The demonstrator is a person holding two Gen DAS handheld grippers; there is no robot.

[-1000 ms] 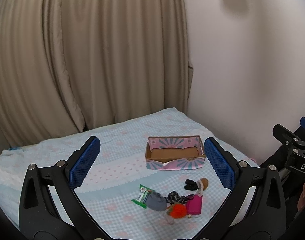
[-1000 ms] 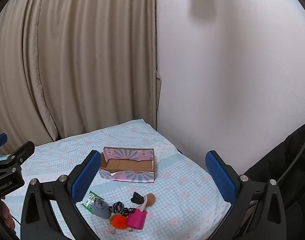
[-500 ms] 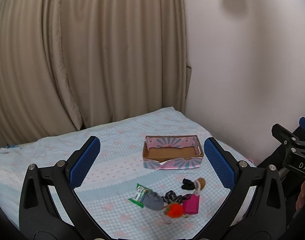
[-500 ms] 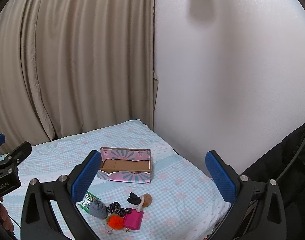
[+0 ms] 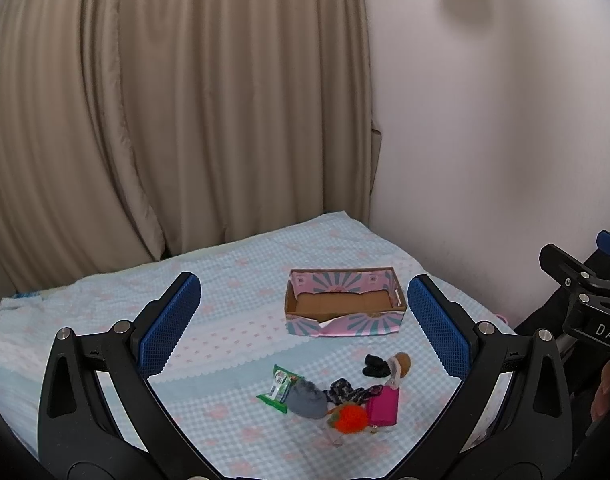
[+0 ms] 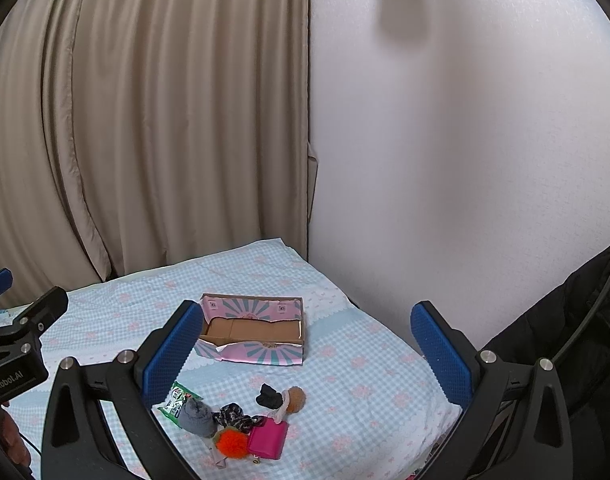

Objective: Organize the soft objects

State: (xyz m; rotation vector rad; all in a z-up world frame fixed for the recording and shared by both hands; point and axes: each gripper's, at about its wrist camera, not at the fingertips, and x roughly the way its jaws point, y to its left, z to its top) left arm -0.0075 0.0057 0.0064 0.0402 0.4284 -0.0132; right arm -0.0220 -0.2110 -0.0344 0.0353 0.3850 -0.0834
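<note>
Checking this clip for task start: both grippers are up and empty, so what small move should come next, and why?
Probably lower the right gripper toward the pink pouch at the near edge of the pile. Both grippers, the left gripper included, are open and hold nothing, the pink box shows only its bare cardboard floor, and all the soft items lie clustered on the checked bedspread in front of it.
</note>
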